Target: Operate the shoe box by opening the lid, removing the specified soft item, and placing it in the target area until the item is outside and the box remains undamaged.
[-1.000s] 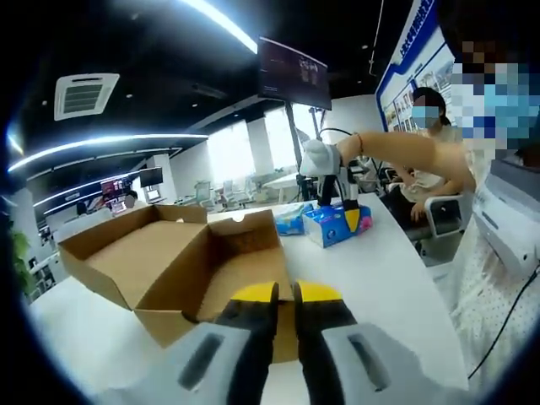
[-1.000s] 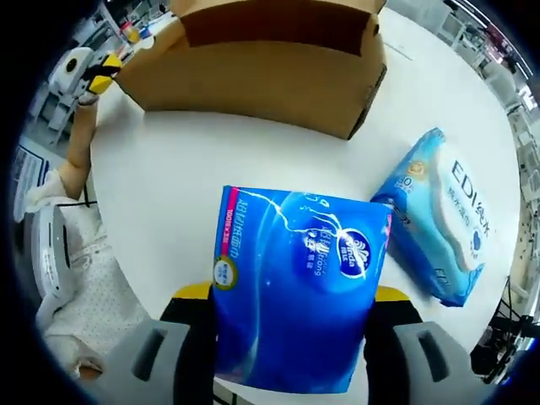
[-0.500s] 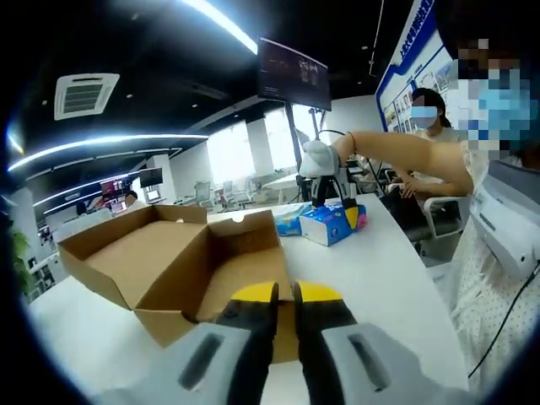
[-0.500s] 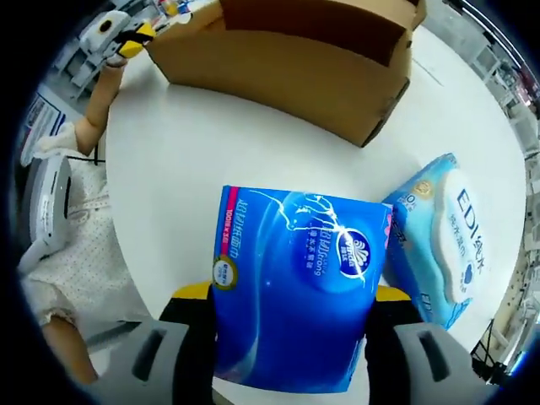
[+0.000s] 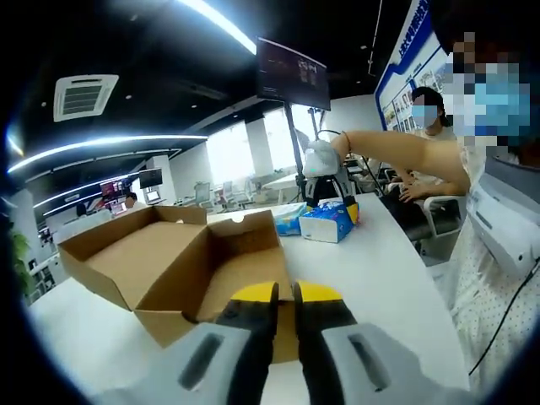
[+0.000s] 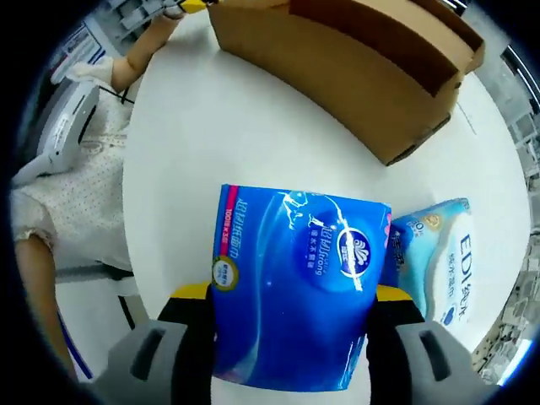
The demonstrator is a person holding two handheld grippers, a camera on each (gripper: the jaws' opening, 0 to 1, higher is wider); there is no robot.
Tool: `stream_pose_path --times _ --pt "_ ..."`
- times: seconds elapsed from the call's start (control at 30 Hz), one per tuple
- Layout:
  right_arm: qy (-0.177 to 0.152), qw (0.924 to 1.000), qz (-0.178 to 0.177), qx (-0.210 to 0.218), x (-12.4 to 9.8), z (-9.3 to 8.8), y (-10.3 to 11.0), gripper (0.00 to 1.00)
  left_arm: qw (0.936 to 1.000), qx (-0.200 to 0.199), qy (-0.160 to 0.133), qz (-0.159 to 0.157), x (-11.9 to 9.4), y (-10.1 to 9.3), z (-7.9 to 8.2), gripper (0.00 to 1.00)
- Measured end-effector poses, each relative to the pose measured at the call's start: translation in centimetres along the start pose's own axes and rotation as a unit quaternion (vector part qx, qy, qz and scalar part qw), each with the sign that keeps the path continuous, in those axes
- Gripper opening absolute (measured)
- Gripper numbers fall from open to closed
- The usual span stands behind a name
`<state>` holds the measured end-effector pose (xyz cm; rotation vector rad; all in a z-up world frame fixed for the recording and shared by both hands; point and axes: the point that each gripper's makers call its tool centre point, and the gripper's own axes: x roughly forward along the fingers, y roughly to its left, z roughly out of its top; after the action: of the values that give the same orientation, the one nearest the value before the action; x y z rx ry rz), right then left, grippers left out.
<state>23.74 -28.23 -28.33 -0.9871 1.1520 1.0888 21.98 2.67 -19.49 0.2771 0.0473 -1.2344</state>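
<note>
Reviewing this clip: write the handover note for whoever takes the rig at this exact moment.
Right gripper: shut on the blue tissue pack, held above the white table, beside a light blue wipes pack.
Left gripper: shut, empty, its tips at the near edge of the shoe box.
Done: lid open, soft pack out of the box, box looks undamaged.
Left: set the tissue pack down in the target area and release.

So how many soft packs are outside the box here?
2: a dark blue plastic tissue pack held between the right gripper fingers, and a light blue wipes pack on the white table beside it.
</note>
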Motion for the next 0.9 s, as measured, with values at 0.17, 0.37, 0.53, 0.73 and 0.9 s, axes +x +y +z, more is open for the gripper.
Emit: stream_pose_path --times 0.17,0.37,0.53,0.73,0.9 --pt "0.000 0.9991 -0.026 -0.034 -0.5 -0.1 -0.2 0.74 1.0000 0.000 0.000 -0.001 0.0 0.0 0.0 0.08" --pt "-0.031 0.9970 -0.064 -0.029 -2.1 0.0 -0.7 0.74 1.0000 0.000 -0.001 -0.001 -0.1 0.2 0.1 0.08" --pt "-0.082 0.9906 -0.107 -0.022 -3.5 0.4 -0.9 0.71 1.0000 0.000 -0.001 0.000 -0.1 0.2 0.1 0.08" --pt "-0.153 0.9752 -0.160 -0.014 -4.3 0.5 -0.1 0.61 1.0000 0.001 0.000 0.000 -0.1 0.1 0.1 0.08" --pt "-0.205 0.9583 -0.199 0.014 -4.8 0.4 0.4 0.48 1.0000 -0.002 -0.002 -0.001 0.0 0.1 0.1 0.08"
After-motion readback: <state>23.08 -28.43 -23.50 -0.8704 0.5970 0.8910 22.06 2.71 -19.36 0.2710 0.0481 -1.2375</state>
